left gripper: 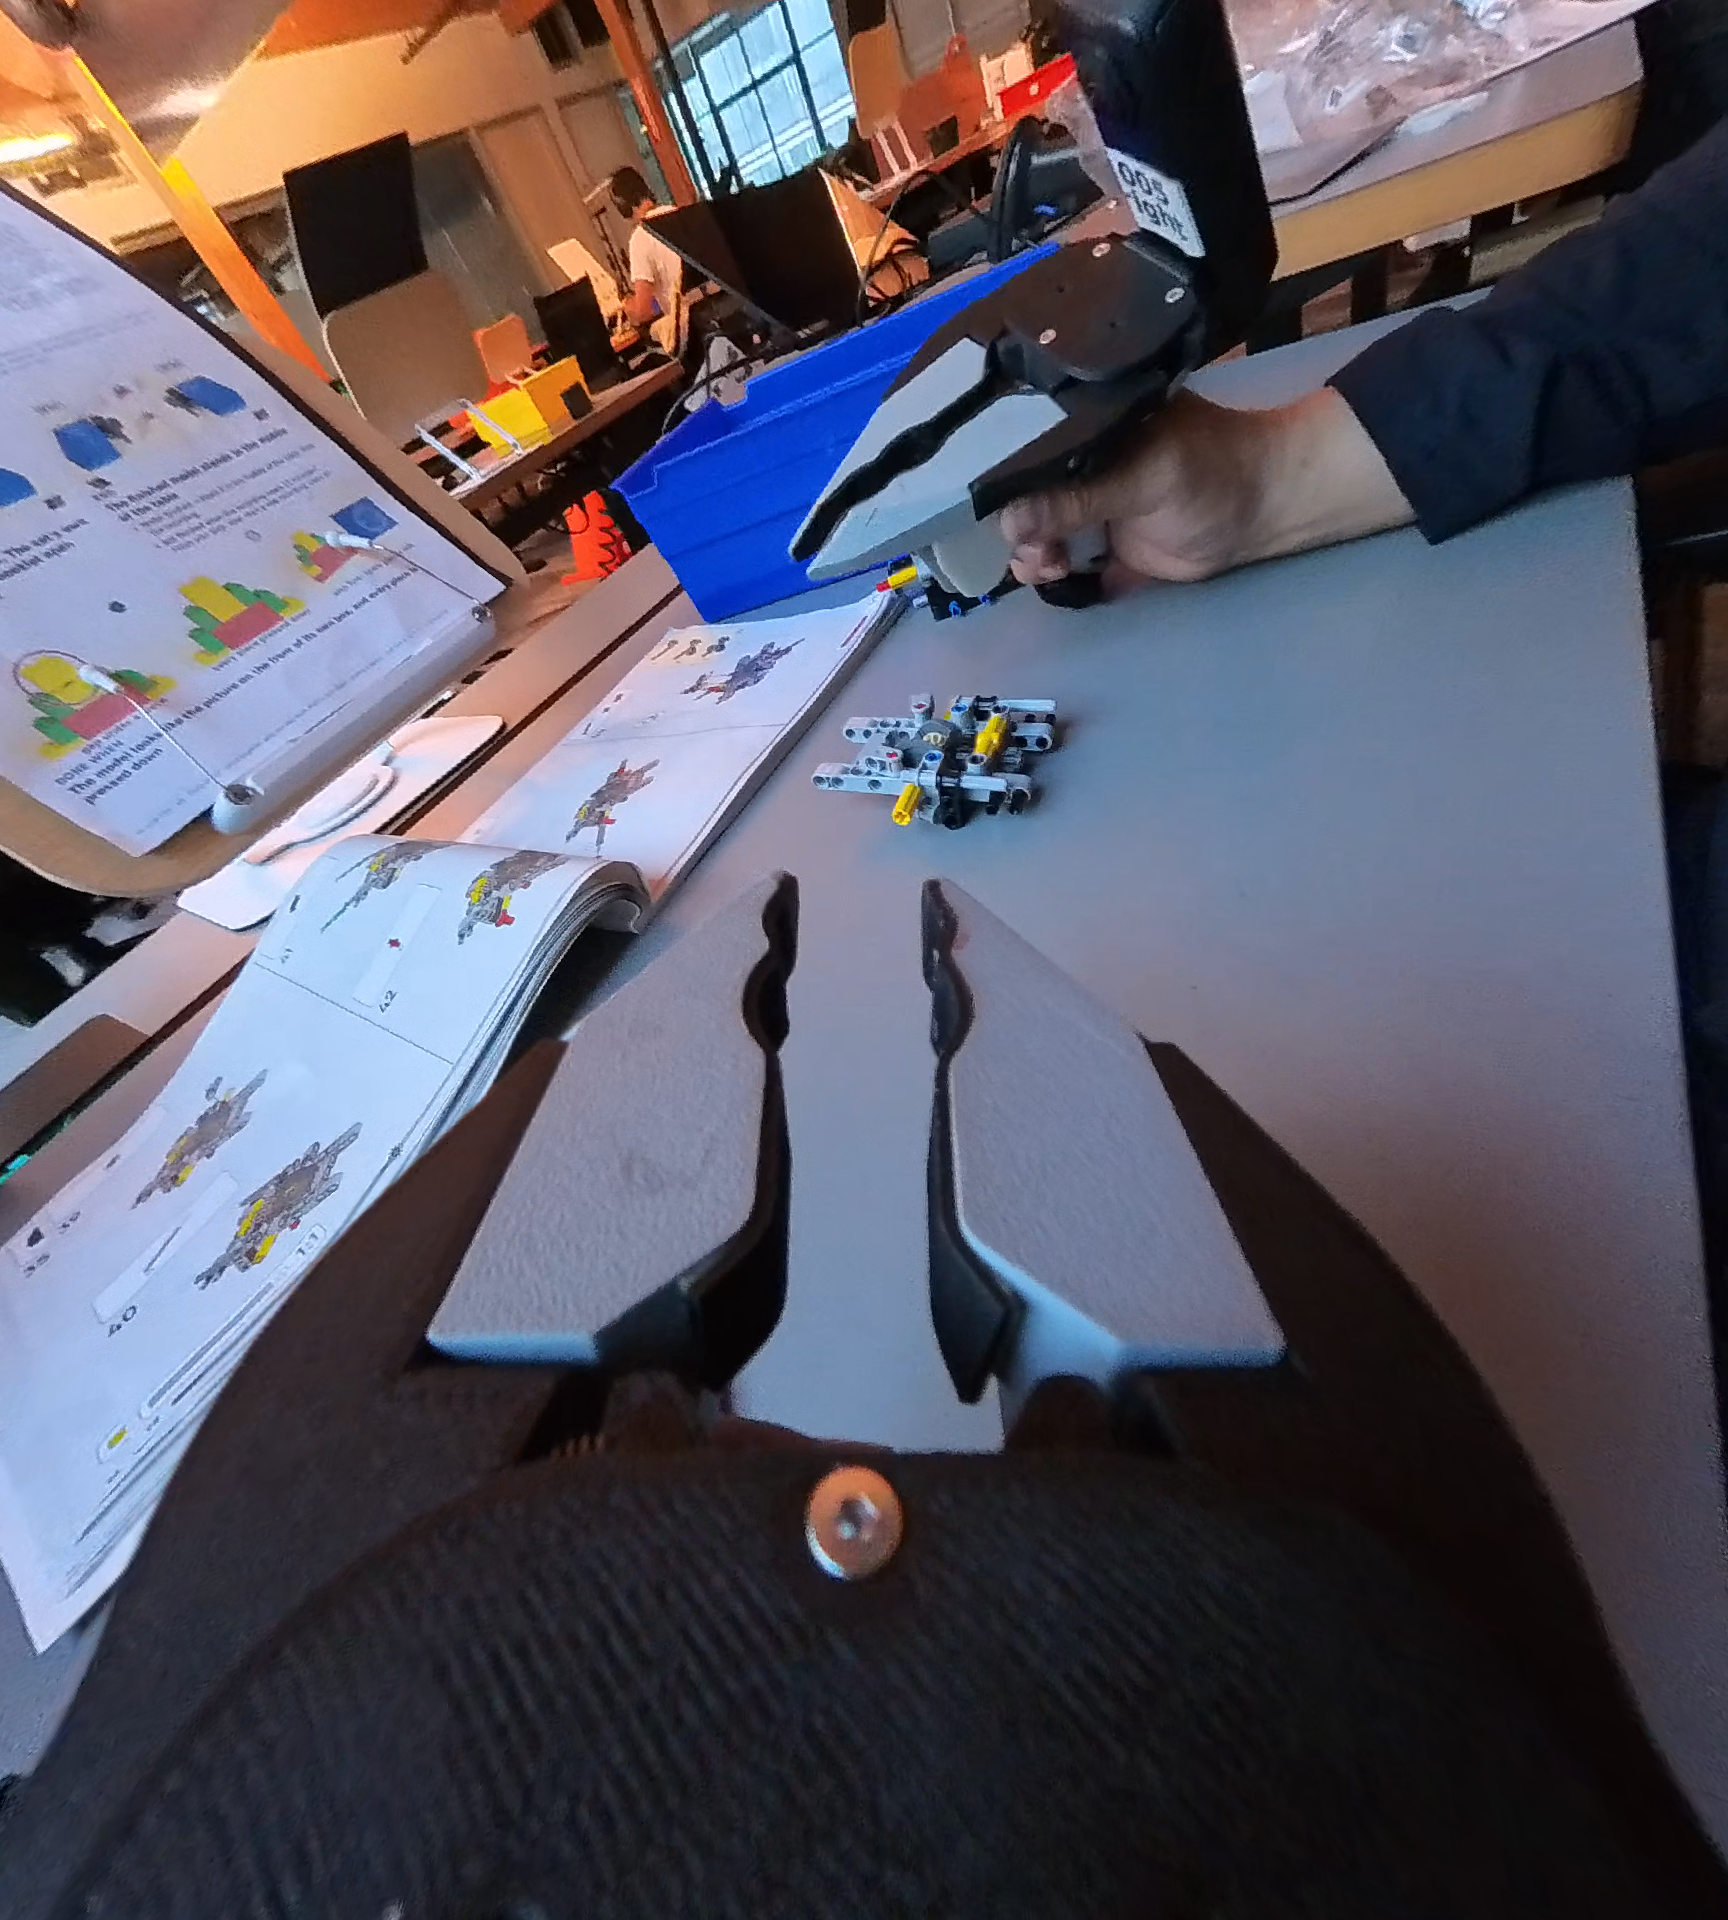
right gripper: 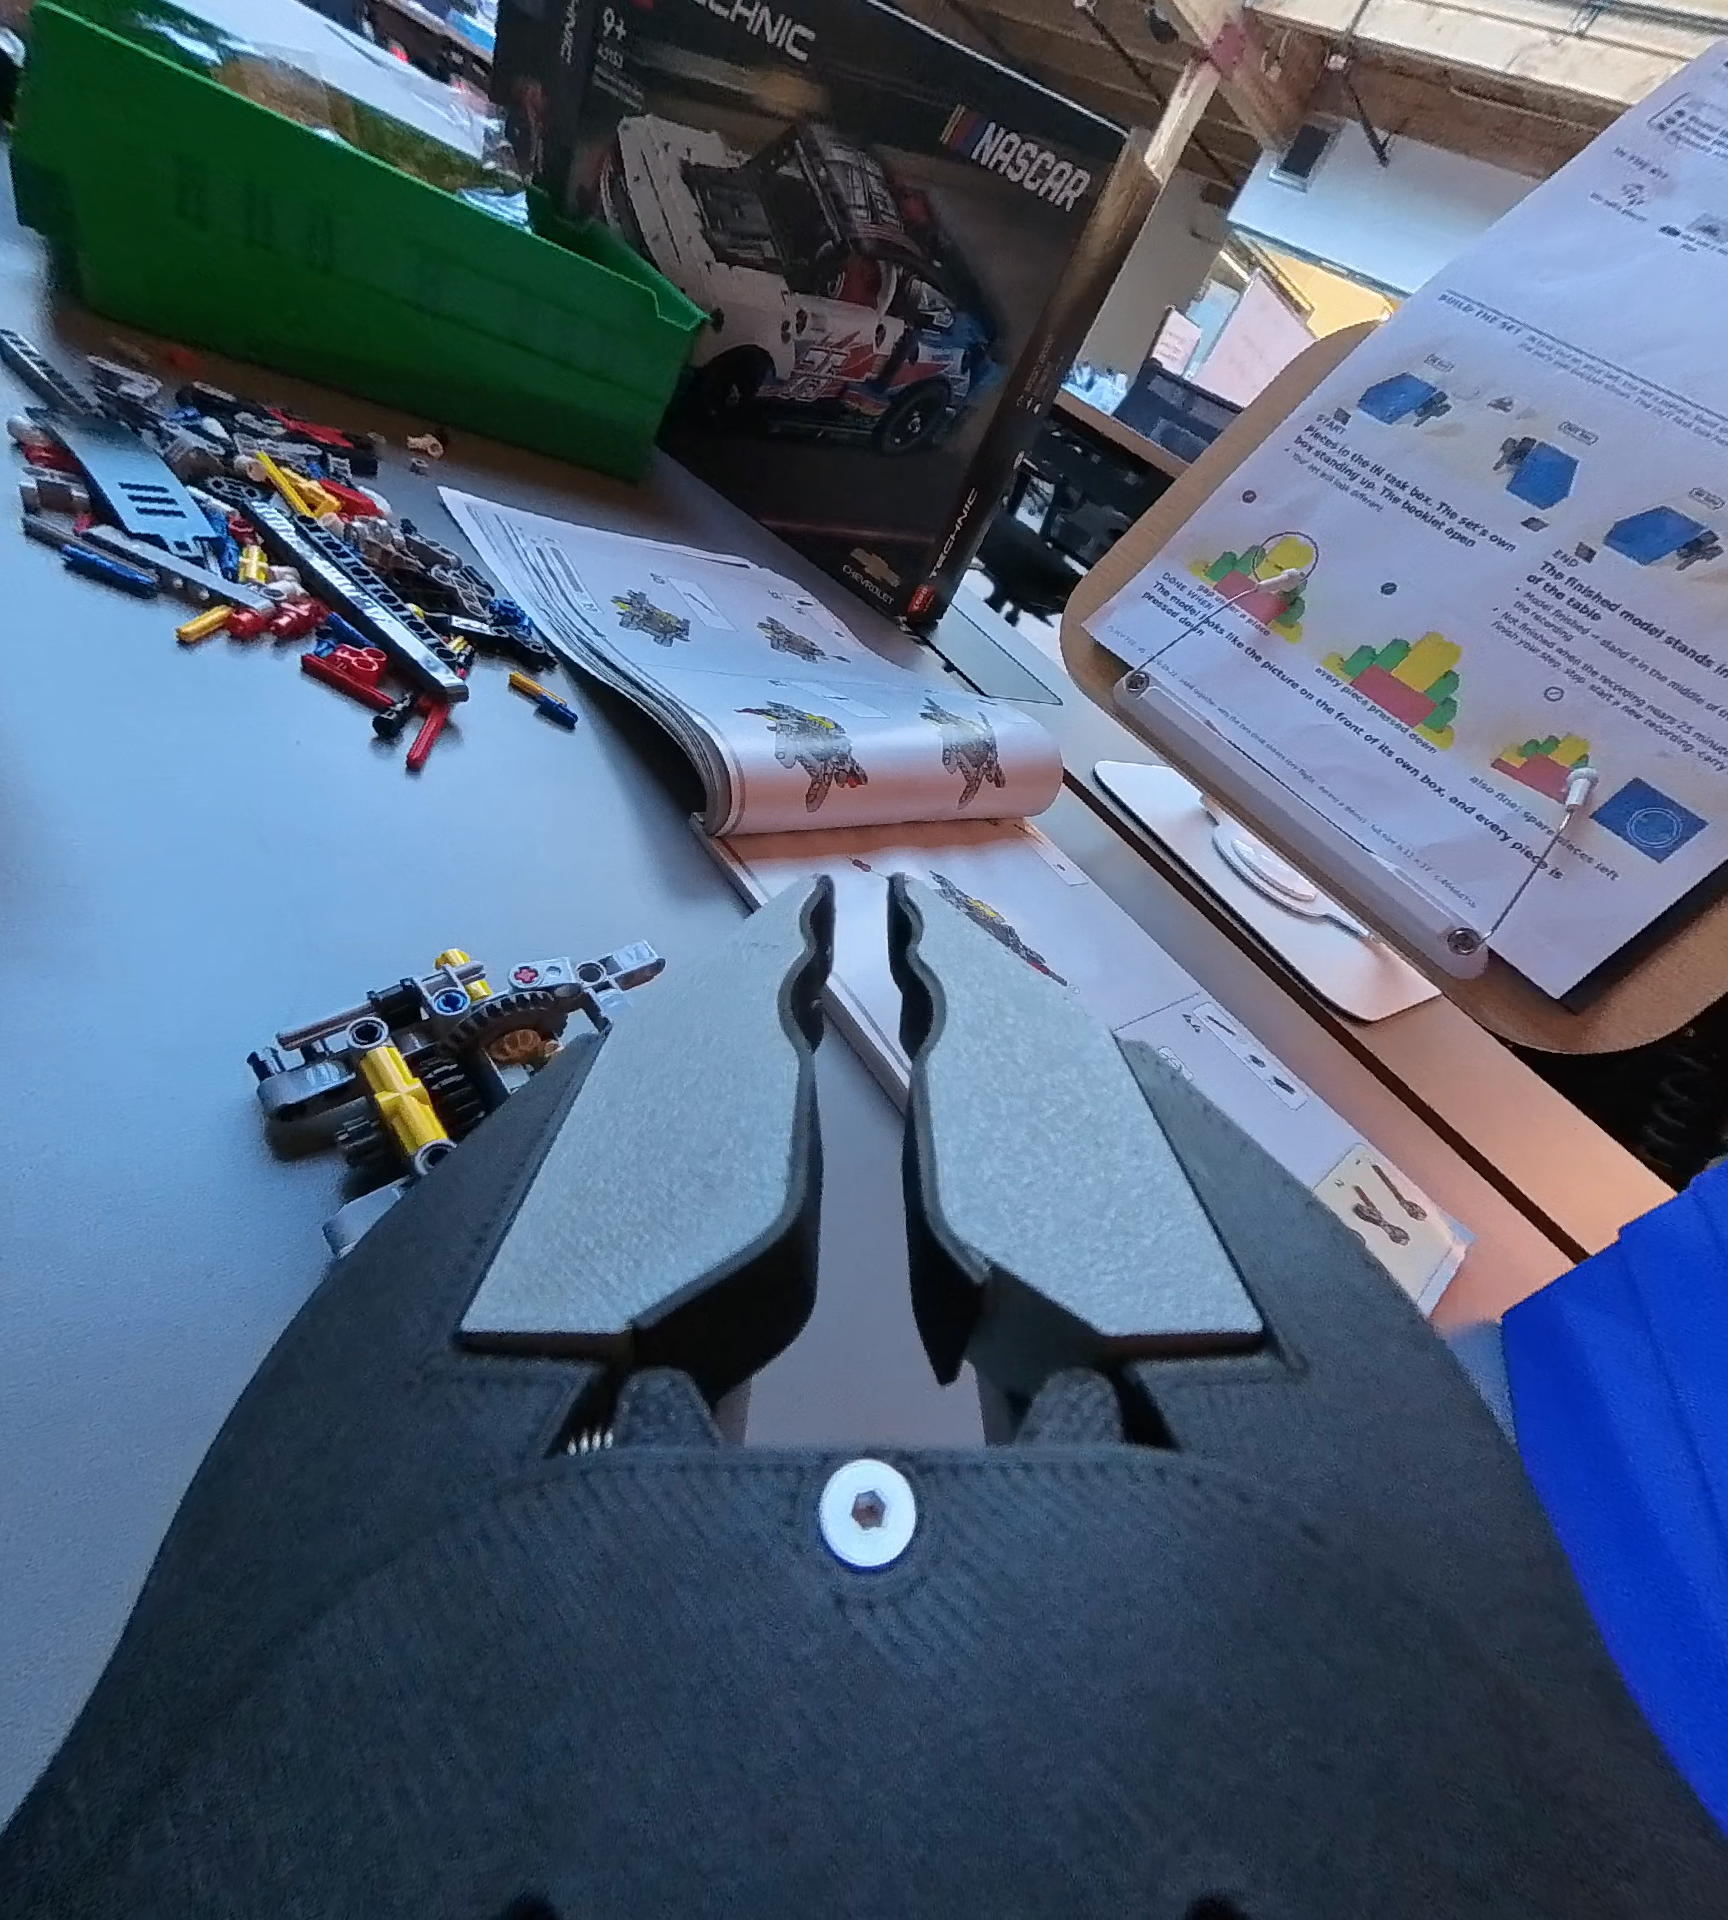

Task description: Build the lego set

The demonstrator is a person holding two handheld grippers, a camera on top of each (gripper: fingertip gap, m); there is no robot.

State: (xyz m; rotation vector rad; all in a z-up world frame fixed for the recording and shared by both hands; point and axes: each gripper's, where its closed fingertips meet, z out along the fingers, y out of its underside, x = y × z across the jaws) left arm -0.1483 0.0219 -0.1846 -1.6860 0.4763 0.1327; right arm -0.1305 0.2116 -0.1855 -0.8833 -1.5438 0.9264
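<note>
**Grey worktable, both grippers bare above it**

Grey tabletop (left gripper: 1359, 935) runs under both tools in a busy workshop with benches, bins and tall windows far behind. Left gripper (left gripper: 860, 914) hangs with its fingers parted and nothing between them; just beyond its tips lies a small grey, black and yellow brick assembly (left gripper: 943, 758), apart from them. Right gripper (right gripper: 858, 914) shows a narrow slit between its fingers, also bare, poised over the near page of the open instruction booklet (right gripper: 818, 748); the assembly sits just to its left. Farther left, loose pieces (right gripper: 247, 540) are scattered before a green bin (right gripper: 340, 270) and the car-model box (right gripper: 839, 260). To the right stand a printed sheet on a stand (right gripper: 1566, 520) and a blue bin (right gripper: 1670, 1455).
</note>
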